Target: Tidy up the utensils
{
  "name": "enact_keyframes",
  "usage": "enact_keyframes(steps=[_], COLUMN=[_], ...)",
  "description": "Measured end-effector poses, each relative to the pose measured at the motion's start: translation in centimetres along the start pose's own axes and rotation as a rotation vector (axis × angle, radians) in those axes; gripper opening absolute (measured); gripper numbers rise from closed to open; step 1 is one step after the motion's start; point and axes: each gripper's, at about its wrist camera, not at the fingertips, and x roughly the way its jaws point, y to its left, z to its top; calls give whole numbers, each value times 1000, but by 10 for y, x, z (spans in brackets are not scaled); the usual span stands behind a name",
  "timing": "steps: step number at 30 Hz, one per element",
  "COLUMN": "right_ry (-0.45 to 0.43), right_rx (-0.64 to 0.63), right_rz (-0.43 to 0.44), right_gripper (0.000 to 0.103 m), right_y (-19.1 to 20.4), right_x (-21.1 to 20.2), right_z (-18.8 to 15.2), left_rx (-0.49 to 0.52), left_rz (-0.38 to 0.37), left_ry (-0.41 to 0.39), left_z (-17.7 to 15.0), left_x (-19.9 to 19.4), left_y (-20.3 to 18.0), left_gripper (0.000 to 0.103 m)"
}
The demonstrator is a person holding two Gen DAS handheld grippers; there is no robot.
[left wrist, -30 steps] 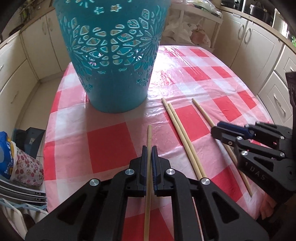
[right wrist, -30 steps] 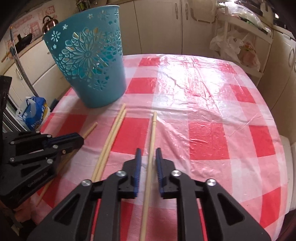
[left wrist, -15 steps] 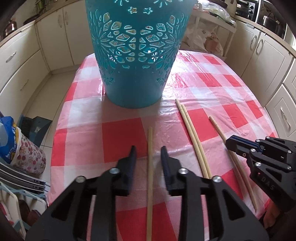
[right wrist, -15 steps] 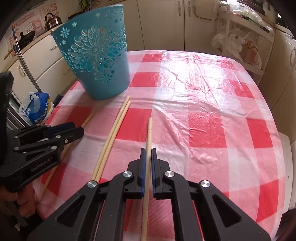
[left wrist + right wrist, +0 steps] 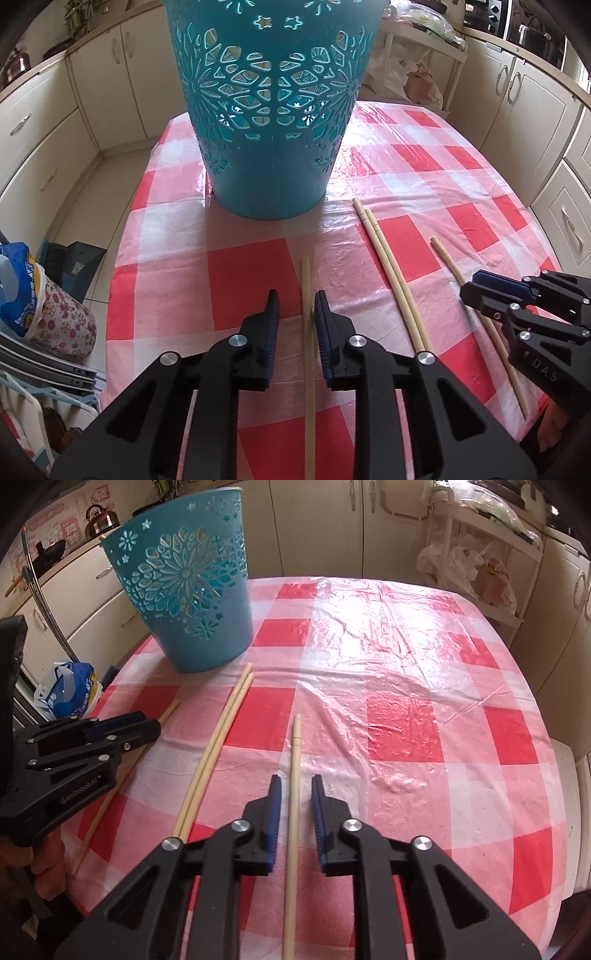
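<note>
Only the right view shows a kettle (image 5: 99, 518) far left. The left hand-held gripper (image 5: 297, 325) is closing and the right hand-held gripper (image 5: 295, 805) opening, each around a loose chopstick (image 5: 307, 332) whose near end is cut off.

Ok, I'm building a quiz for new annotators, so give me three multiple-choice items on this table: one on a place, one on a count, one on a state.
1. Where does the pair of chopsticks lie?
A. On the tablecloth, short of the basket's foot
B. Inside the basket
C. On the floor

2. How many chopsticks lie on the tablecloth?
A. Two
B. Four
C. Six

3. How does the teal basket stand?
A. Tipped on its side
B. Upside down
C. Upright

Key:
1 A: the pair rests flat on the checked cloth, its far ends near the basket's base.
2 B: the pair, plus the left single chopstick and the right single chopstick.
3 C: its narrow base sits on the cloth and its wide rim is on top.
</note>
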Motion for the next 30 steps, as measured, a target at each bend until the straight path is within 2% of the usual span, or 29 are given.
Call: enact_keyframes(steps=[1, 4, 8, 16, 18, 20, 24, 26, 30], right_ry=[-1, -2, -2, 2, 7, 1, 14, 22, 3], right_rx=[-8, -12, 5, -36, -24, -27, -50, -62, -79], right_rz=[-6, -17, 0, -20, -5, 5, 4, -3, -13], right_gripper=[17, 6, 6, 7, 6, 6, 8, 15, 15], right_y=[1, 2, 2, 6, 6, 7, 9, 9, 10], right_x=[0, -1, -6, -6, -7, -11, -10, -6, -6], right_z=[0, -2, -4, -6, -6, -5, -4, -4, -7], left_rx=[3, 23, 33, 49, 51, 31, 20, 26, 62], left_rz=[0, 5, 6, 15, 29, 12, -12, -21, 1], left_ry=[-1, -6, -9, -21, -32, -30, -11, -3, 1], left_z=[0, -1, -2, -4, -6, -6, -4, -3, -2], left_x=[0, 0, -1, -1, -2, -3, -4, -4, -1], left_y=[-1, -6, -10, -11, -10, -4, 5, 7, 3], left_gripper=[23, 28, 32, 32, 25, 12, 12, 12, 13])
